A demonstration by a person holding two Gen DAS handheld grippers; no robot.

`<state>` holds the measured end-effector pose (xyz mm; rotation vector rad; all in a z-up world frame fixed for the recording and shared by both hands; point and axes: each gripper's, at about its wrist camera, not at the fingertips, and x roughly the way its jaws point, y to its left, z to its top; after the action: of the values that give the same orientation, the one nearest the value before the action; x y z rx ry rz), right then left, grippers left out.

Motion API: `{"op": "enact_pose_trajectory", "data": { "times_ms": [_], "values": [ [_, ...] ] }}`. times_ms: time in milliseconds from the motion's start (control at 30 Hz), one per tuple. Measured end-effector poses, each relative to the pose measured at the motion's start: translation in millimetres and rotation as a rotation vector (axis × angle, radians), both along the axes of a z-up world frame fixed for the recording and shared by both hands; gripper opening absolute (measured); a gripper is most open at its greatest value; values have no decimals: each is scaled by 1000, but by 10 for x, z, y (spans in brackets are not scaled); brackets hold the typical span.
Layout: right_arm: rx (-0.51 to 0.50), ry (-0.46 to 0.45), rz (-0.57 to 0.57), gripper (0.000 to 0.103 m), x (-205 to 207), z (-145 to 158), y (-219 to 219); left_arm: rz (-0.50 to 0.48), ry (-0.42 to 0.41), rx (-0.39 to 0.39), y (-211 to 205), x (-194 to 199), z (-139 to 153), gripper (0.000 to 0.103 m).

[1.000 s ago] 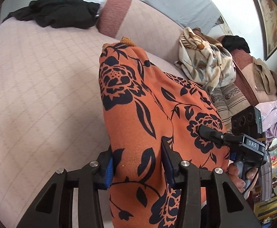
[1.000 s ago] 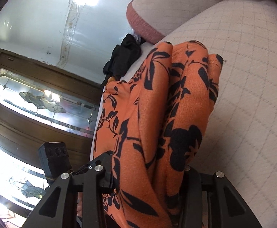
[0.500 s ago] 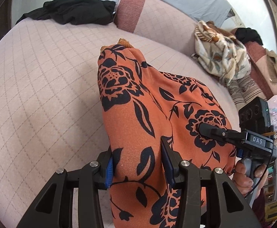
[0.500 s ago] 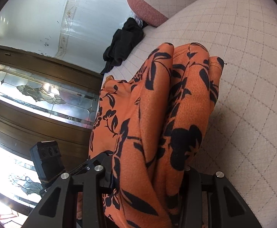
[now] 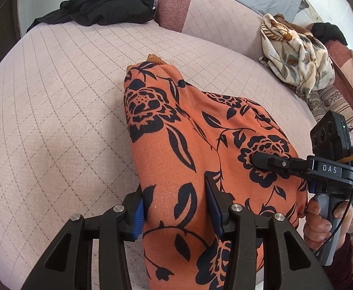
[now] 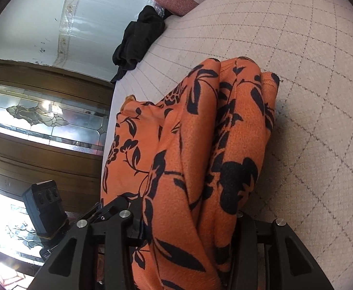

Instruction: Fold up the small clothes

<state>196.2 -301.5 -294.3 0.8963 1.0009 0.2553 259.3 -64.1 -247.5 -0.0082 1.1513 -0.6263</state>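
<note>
An orange garment with black flowers [image 5: 176,145] lies folded lengthwise on the pale quilted sofa seat [image 5: 43,120], its far end resting on the cushion. My left gripper [image 5: 174,203] is shut on the near edge, blue pads pressing both sides of the cloth. To its right, a hand holds my right gripper [image 5: 273,162], one finger lying over the fabric. In the right wrist view the bunched garment [image 6: 188,145] fills the gap of the right gripper [image 6: 188,217] and hides its pads; its jaws are opening, the cloth still between them. The left gripper [image 6: 111,207] shows at lower left.
A black garment [image 5: 99,7] lies at the far end of the seat by the red-trimmed backrest [image 5: 200,12]. A cream floral cloth [image 5: 295,58] and other clothes pile up at the right. A wooden door with patterned glass [image 6: 43,120] stands beyond the sofa edge.
Both views have tipped further down toward the seat. The right gripper has sunk and carried its end of the garment closer to the cushion. The cloth stays between both pairs of fingers.
</note>
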Motion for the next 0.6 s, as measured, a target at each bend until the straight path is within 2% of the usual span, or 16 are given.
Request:
{"op": "enact_pose_trajectory", "data": {
  "times_ms": [333, 500, 600],
  "values": [
    [9, 39, -30, 55, 33, -15, -8, 20, -54, 49, -63, -59, 38, 52],
    [-21, 32, -58, 58, -73, 61, -52, 59, -143, 118, -56, -172, 137, 55],
    [-69, 15, -80, 58, -222, 162, -68, 74, -189, 161, -24, -271, 176, 62]
  ]
}}
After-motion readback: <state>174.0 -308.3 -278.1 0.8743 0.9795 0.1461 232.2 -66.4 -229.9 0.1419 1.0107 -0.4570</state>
